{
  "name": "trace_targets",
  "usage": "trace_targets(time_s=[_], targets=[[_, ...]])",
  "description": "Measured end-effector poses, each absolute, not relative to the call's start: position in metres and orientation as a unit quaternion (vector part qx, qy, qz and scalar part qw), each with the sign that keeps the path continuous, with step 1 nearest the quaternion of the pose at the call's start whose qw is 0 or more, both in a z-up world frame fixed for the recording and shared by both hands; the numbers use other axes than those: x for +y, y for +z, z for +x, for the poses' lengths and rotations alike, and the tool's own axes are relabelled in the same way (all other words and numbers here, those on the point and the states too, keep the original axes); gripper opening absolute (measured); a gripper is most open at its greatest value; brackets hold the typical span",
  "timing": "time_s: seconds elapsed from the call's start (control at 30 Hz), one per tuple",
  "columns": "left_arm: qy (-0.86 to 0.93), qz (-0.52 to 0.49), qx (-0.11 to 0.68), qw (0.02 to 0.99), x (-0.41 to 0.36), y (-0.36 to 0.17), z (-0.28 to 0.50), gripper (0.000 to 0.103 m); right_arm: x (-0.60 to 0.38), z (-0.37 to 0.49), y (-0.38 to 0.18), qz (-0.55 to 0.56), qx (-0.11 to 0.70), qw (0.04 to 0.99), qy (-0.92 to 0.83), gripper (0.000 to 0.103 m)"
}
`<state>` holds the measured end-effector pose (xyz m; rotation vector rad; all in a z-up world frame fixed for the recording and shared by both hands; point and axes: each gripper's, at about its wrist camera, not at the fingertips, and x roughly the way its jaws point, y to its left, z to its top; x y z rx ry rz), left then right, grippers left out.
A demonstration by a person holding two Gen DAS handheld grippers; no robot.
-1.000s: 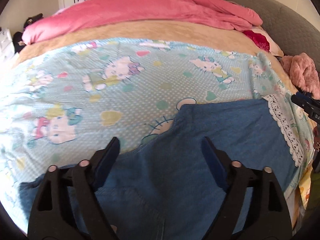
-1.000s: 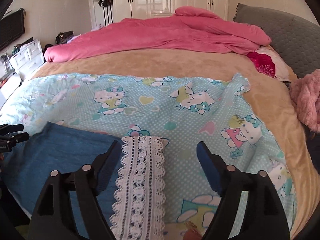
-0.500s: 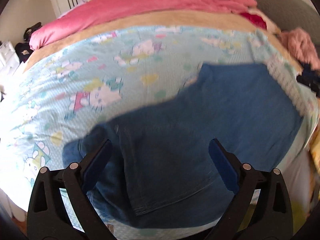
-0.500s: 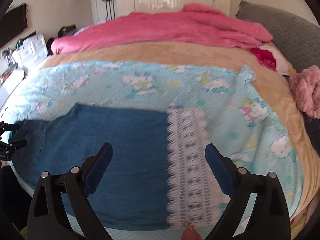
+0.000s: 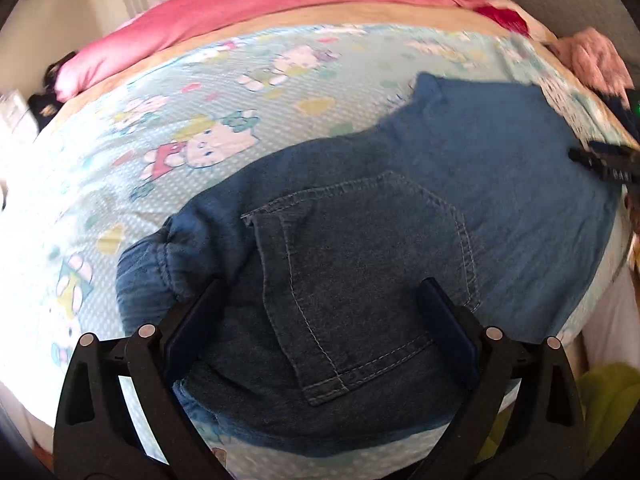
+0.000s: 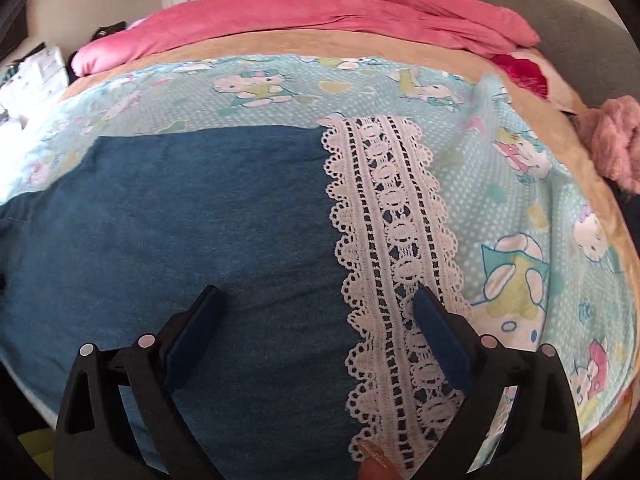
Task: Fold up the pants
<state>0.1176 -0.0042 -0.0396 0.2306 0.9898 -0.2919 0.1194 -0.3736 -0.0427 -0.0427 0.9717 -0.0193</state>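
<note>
Pants [image 5: 400, 216] lie flat on the cartoon-print sheet [image 5: 224, 92] near the bed's front edge, long axis running left to right: bunched waistband at the left end, lace hem [image 6: 392, 248] pointing right. In the left wrist view, compared with a second ago, the left gripper [image 5: 320, 320] has drawn back toward the waist end, so the back pocket [image 5: 360, 272], earlier out of sight, now sits between its jaws; those jaws are spread wide, holding nothing, above the denim. The waistband, cut off before, now shows whole. In the right wrist view the right gripper [image 6: 316, 324] sits closer over the cloth than half a second ago, its jaws likewise released, one over blue fabric, the other over the lace. A pink duvet [image 6: 320, 12] is heaped at the bed's far side.
</note>
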Motion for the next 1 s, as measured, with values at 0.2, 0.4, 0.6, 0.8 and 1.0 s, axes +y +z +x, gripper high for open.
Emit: trace_targets(time_s=[0.2, 0.4, 0.6, 0.8, 1.0], targets=[[-0.113, 0.056, 0.446, 0.886, -0.008, 0.005, 0.102, 0.093, -0.387, 0.095, 0.004, 0.013, 0.407, 0.913, 0.024, 0.097], [-0.119, 0.067, 0.421, 0.897, -0.04, 0.026, 0.106, 0.093, -0.386, 0.07, 0.02, 0.02, 0.385, 0.921, 0.051, 0.098], [-0.13, 0.045, 0.416, 0.899, -0.063, 0.015, 0.104, 0.093, -0.374, 0.06, 0.03, 0.006, 0.372, 0.926, 0.069, 0.098], [-0.135, 0.061, 0.426, 0.892, -0.079, 0.002, 0.101, 0.093, -0.356, 0.054, 0.036, -0.011, 0.361, 0.929, 0.084, 0.098], [-0.122, 0.085, 0.439, 0.886, -0.085, -0.016, 0.105, 0.093, -0.351, 0.061, 0.02, -0.032, 0.389, 0.918, 0.073, 0.098]])
